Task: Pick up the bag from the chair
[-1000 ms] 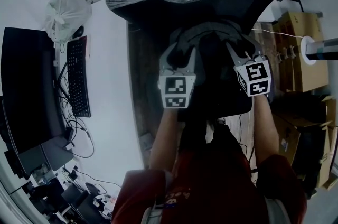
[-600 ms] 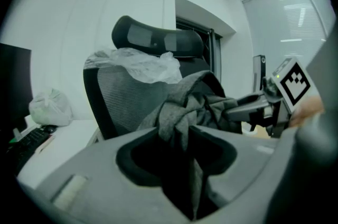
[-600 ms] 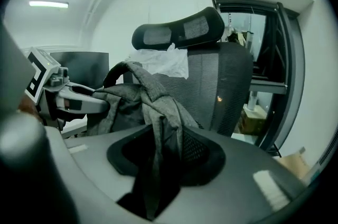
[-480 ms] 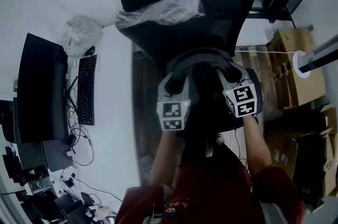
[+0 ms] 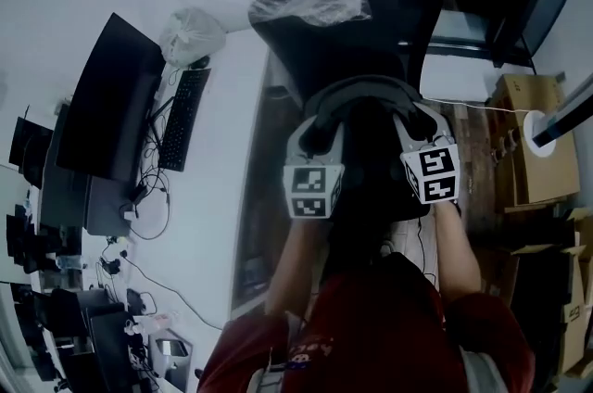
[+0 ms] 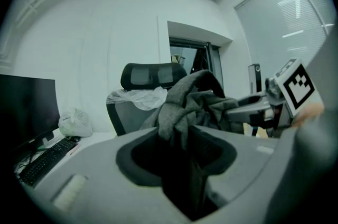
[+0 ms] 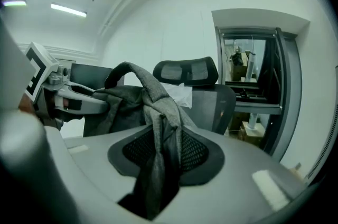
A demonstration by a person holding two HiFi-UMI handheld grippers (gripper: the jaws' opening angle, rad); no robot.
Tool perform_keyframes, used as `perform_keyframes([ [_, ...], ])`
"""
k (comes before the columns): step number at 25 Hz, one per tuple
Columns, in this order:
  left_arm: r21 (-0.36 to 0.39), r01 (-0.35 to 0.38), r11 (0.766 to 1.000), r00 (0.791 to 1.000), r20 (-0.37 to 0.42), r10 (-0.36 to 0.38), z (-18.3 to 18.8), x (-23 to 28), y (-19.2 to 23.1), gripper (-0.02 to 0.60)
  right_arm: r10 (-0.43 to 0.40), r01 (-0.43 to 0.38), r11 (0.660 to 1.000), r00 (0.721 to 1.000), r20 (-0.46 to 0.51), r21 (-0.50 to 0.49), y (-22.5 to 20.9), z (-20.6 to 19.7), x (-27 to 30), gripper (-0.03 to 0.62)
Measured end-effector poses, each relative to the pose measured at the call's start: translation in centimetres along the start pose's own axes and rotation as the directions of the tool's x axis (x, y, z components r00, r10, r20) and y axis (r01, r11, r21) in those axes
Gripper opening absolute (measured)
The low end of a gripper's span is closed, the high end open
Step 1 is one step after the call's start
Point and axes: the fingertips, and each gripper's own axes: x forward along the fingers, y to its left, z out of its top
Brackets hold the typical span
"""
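A dark grey fabric bag (image 5: 369, 167) hangs between my two grippers in front of the black office chair (image 5: 345, 30). Its curved top edge (image 5: 361, 88) spans from one gripper to the other. My left gripper (image 5: 311, 133) is shut on a bunch of the bag's cloth (image 6: 186, 104); its jaws have just been closing on it. The right gripper (image 5: 413, 120) pinches another fold (image 7: 156, 112) the same way, its jaws also just closed further. In the left gripper view, the right gripper (image 6: 262, 105) shows at the right. The right gripper view has the left gripper (image 7: 75, 99) at its left.
Crumpled clear plastic (image 5: 313, 7) lies over the chair's back. A white desk (image 5: 213, 196) on the left carries a monitor (image 5: 107, 108), a keyboard (image 5: 182, 118), a white plastic sack (image 5: 193, 34) and cables. Cardboard boxes (image 5: 528, 141) stand at the right. A dark doorway (image 7: 252, 85) opens behind the chair.
Both grippers have come up and back from the chair seat together, carrying the bag with them. The chair now stands farther off and the bag hangs free of it.
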Motion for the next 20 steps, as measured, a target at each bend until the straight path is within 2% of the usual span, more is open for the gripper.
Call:
perform_keyframes([
  [9,-0.014,-0.077,0.997,0.997,0.028,0.077,0.8,-9.7,-3.3,0.156,0.07,-0.07,0.997,0.997,0.032,-0.022,4.8,1.0,-8.1,0.13],
  [20,-0.062,-0.083,0.995,0.995,0.057,0.086,-2.5,-23.0,-4.3,0.156,0.081,-0.08,0.995,0.996,0.028,-0.059,14.8,0.0,-16.9,0.13],
])
